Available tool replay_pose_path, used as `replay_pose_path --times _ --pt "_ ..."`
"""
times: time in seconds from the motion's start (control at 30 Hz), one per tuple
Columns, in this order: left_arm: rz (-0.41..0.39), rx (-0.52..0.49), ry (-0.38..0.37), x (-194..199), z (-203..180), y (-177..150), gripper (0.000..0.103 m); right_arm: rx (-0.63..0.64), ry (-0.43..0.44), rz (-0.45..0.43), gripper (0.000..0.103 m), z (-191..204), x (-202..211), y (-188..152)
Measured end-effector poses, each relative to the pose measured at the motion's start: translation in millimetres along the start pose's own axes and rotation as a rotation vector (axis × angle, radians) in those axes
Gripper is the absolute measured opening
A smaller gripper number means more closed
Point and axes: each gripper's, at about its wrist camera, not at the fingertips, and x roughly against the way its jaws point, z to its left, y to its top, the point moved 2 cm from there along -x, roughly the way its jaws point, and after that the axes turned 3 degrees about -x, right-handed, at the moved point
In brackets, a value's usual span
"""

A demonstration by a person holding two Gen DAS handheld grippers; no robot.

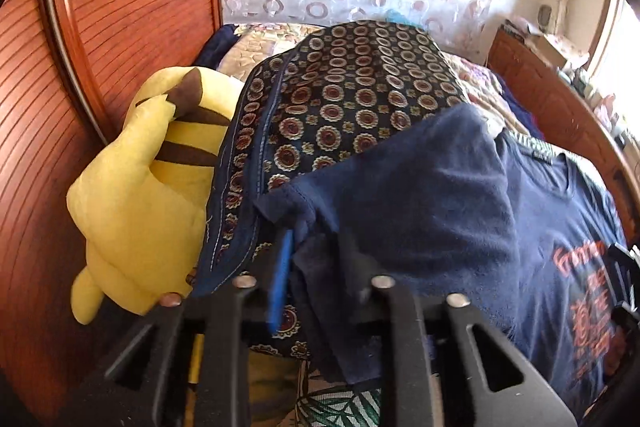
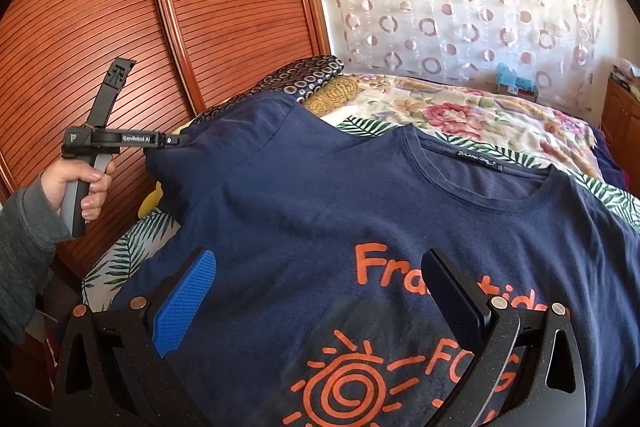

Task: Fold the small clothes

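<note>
one shirt on the bed, and the folding has barely begun. the navy t-shirt (image 2: 320, 211) lies face up across the leafy bedspread (image 2: 116, 255), orange print showing, collar toward the far side, body spread out flat with no fold made in it that i can see.

the left gripper (image 1: 304, 243) has its fingers nearly closed on the edge of the left sleeve (image 2: 240, 123), cloth bunched between the blue pad and the dark one; in the right wrist view the same tool sits at the sleeve tip, a hand (image 2: 86, 187) on its handle. the sleeve looks lifted off the bed, close by the patterned cushion (image 1: 352, 99) and the yellow plush toy (image 1: 148, 195).

the right gripper (image 2: 320, 299) hangs over the chest print with fingers wide apart, nothing in them.

by my reading, the first sleeve fold is just starting. left to do: bring that sleeve in, the other sleeve, then the body.
</note>
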Motion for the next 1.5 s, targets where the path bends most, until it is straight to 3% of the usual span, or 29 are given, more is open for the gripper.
replay_pose_path --times 0.1,0.23,0.4,0.53,0.63,0.7,0.77,0.83,0.87,0.93,1.17,1.5 --pt "-0.026 -0.029 0.019 8.4 -6.0 1.1 0.008 -0.014 -0.006 -0.004 0.103 -1.5 0.7 0.3" --pt "-0.103 -0.075 0.026 35.2 -23.3 7.2 0.008 -0.018 -0.014 -0.011 0.103 -0.4 1.9 -1.1" --pt "-0.190 -0.176 -0.047 73.3 -73.7 28.2 0.008 -0.023 -0.025 -0.021 0.103 0.1 3.6 -1.3" --pt "-0.194 -0.262 -0.116 81.3 -124.8 43.8 0.008 -0.047 -0.040 -0.037 0.103 -2.6 9.7 -4.5" --pt "-0.213 -0.325 -0.208 91.4 -167.9 48.2 0.009 -0.074 -0.057 -0.036 0.103 -5.0 12.9 -12.5" --pt "-0.232 -0.342 -0.244 98.5 -181.2 47.1 0.016 -0.086 -0.070 -0.033 0.103 -6.2 15.5 -16.5" --pt "-0.255 -0.341 -0.267 107.4 -187.1 46.0 0.029 -0.089 -0.091 -0.037 0.103 -6.9 19.1 -19.5" --pt "-0.263 -0.333 -0.278 112.6 -183.4 45.4 0.051 -0.093 -0.105 -0.040 0.103 -6.6 21.0 -19.7" --pt "-0.268 -0.334 -0.268 114.3 -179.3 44.6 0.055 -0.096 -0.111 -0.042 0.103 -6.5 21.3 -20.3" --pt "-0.269 -0.332 -0.239 114.7 -173.6 41.3 0.079 -0.100 -0.117 -0.044 0.103 -3.3 19.9 -18.9" --pt "-0.190 -0.278 -0.193 91.2 -143.5 -1.9 0.080 -0.070 -0.113 -0.043 0.103 5.9 13.9 -13.8" --pt "-0.079 -0.189 -0.124 55.2 -107.2 -72.0 0.086 0.022 -0.015 0.040 0.095 16.4 -32.0 11.0"
